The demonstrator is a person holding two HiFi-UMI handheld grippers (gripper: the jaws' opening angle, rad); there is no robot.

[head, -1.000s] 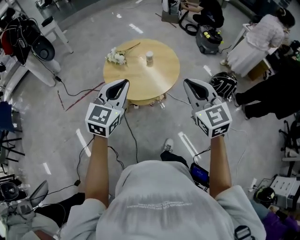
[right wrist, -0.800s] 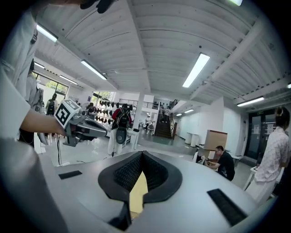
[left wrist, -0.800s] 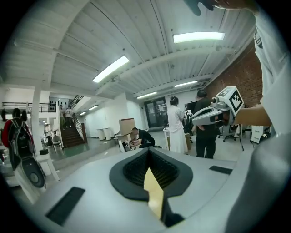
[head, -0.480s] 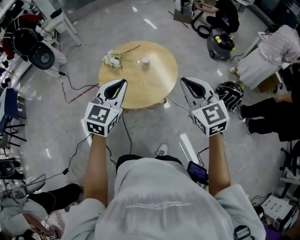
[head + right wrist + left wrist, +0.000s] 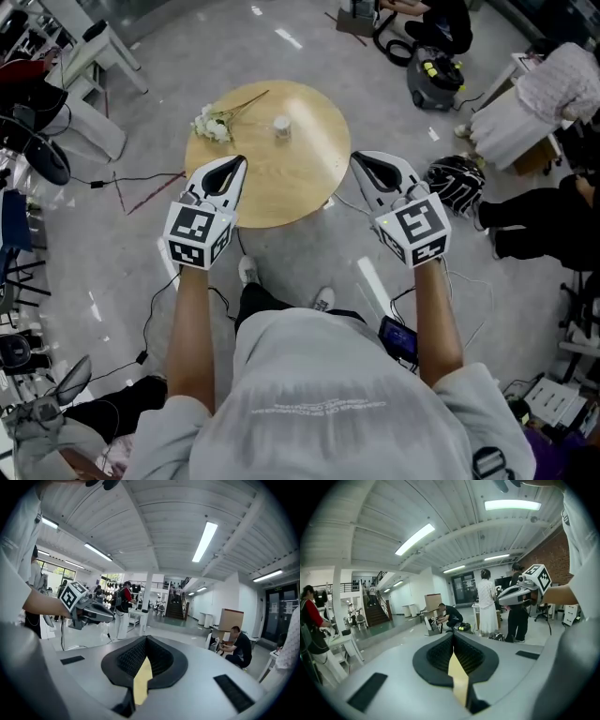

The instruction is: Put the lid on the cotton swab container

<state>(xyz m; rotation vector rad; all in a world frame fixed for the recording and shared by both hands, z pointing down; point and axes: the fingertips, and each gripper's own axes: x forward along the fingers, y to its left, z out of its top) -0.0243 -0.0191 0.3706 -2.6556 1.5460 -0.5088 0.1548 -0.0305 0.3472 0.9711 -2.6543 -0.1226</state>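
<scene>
A small white cotton swab container (image 5: pixel 280 126) stands upright on the round wooden table (image 5: pixel 300 178), far side of centre. At this distance I cannot make out a separate lid. My left gripper (image 5: pixel 238 163) is held in the air over the table's near left edge, shut and empty. My right gripper (image 5: pixel 357 158) hovers just off the table's right edge, also shut with nothing in it. Both point level into the room, well short of the container. In the left gripper view the jaws (image 5: pixel 453 634) meet; so do they in the right gripper view (image 5: pixel 146 638).
A sprig of white flowers (image 5: pixel 208 125) lies on the table's left part. Cables run over the grey floor around the table. A vacuum cleaner (image 5: pixel 433 73) and a black-and-white bag (image 5: pixel 453 178) sit to the right, near seated people. White stands (image 5: pixel 94 56) crowd the left.
The table has slid slightly lower and left in the head view as the person steps closer. Both grippers keep the same raised, shut pose.
</scene>
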